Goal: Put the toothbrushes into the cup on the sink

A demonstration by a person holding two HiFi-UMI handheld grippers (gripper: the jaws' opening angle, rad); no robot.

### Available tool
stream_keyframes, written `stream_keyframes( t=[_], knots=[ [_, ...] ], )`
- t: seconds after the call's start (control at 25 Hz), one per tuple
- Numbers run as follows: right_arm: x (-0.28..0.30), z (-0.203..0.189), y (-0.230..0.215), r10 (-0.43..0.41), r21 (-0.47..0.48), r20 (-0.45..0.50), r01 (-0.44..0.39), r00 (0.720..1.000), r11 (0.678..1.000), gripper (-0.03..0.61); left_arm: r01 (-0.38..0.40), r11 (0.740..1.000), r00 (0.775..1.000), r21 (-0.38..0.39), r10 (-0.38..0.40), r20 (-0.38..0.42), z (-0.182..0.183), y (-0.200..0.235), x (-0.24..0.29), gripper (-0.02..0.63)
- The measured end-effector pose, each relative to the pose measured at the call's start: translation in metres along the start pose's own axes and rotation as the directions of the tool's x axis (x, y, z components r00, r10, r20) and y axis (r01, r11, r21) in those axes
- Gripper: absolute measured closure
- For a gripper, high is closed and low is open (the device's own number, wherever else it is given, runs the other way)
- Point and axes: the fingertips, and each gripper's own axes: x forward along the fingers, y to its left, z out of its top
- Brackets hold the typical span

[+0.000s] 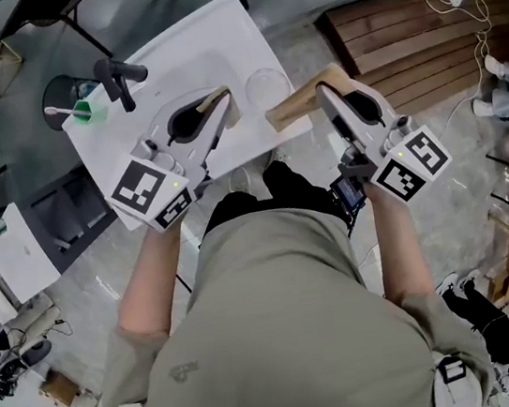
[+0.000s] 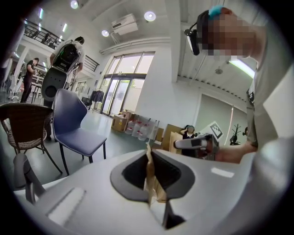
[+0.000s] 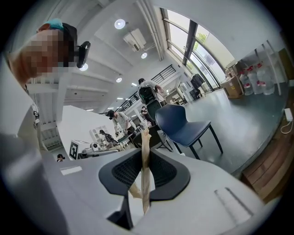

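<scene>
Left hand-held gripper has its jaws closed on a brown paper strip, which stands up thin and edge-on between the two dark pads. In the head view it hovers over the near edge of the sink, its tips pointing toward the sink's middle.

Over the sink's near right corner, the right hand-held gripper is likewise clamped on a tan paper piece, pinched flat between its pads. From above, that piece reaches from the jaws leftward across the corner. A gap of white sink separates it from the strip in the left jaws.

Between the two papers, on the sink's near right part, lies a clear round thing, too faint to name.

A black faucet stands on the far left part of the sink. Just beyond it, at the sink's far left corner, is the dark cup, with a white and green toothbrush at the rim on its side nearer the sink. To the right of the sink, on the floor, lie wooden slats.
</scene>
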Motion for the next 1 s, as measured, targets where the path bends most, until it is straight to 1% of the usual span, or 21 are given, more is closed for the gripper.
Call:
stream_keyframes(
  t=[0.28,0.52,0.64,0.84,1.0],
  knots=[
    [0.006,0.006,-0.012,0.042,-0.001,-0.021,-0.042,0.999,0.999,0.516,-0.052,0.999,0.999,-0.008,0.052,0.011,0.005,0.004,0.009,0.598],
    [0.024,0.009,-0.024,0.066,-0.006,-0.035,-0.066,0.997,0.998,0.517,-0.074,0.997,0.997,-0.015,0.075,0.02,0.005,0.017,0.017,0.598],
    [0.027,0.01,-0.026,0.068,-0.008,-0.038,-0.068,0.997,0.998,0.517,-0.082,0.996,0.996,-0.018,0.083,0.025,0.005,0.018,0.016,0.598],
    [0.017,0.009,-0.024,0.064,-0.017,-0.04,-0.065,0.997,0.998,0.517,-0.092,0.996,0.995,-0.019,0.092,0.032,0.006,0.007,0.011,0.598],
    [0.028,0.009,-0.026,0.049,-0.028,-0.046,-0.05,0.998,0.998,0.517,-0.089,0.996,0.995,-0.025,0.09,0.032,0.005,0.015,0.01,0.598]
  ],
)
